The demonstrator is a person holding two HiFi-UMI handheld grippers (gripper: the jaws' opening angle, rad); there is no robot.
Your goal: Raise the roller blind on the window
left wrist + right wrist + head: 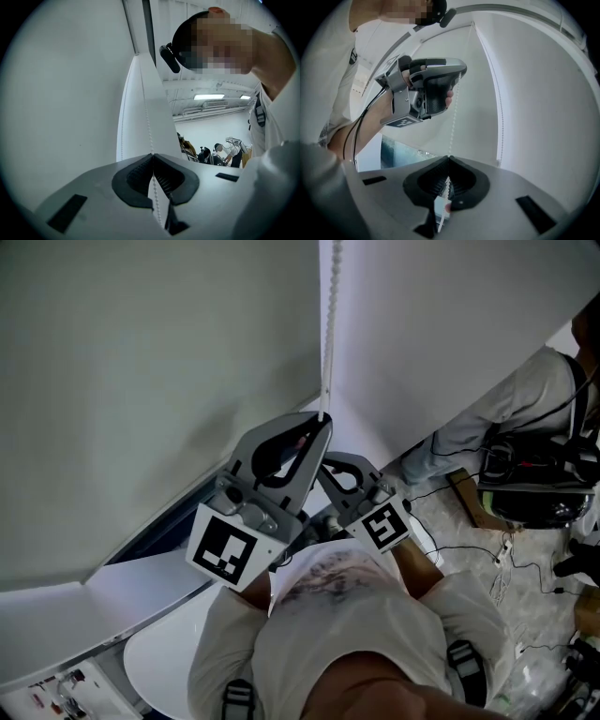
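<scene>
1. Right gripper (449, 160), nearest the holder's chest: jaws clenched on the bead chain (328, 324). A short tail of chain hangs out below the pads.
2. Left gripper (153, 157), just above and beyond the right one: also clamped tight, with the chain pinched between its ridged pads. Both hold the same strand, left over right. The stretch between them runs straight.
3. The loop's other strand (499, 108) hangs free to the right, untouched and close to the white wall (450, 324).
4. Above the left gripper the chain rises straight up along the seam between blind and wall, and leaves the top of the head view. The roller itself is not in sight.
5. Roller blind (141, 381), beyond and left of the grippers: a broad pale sheet, down over nearly the whole opening.
6. Window glass (401, 149) shows only as a narrow dark strip under the blind's bottom edge, just above the white ledge (141, 601).
7. Far right, on the floor, another person (506, 409) sits among cables and takes no part.
8. Judgement: the grip on the chain is made, and that is about all that is done. With so little glass uncovered, nearly the whole lift remains. It should take repeated hand-over-hand pulls. Which strand raises the blind I cannot tell from here.
</scene>
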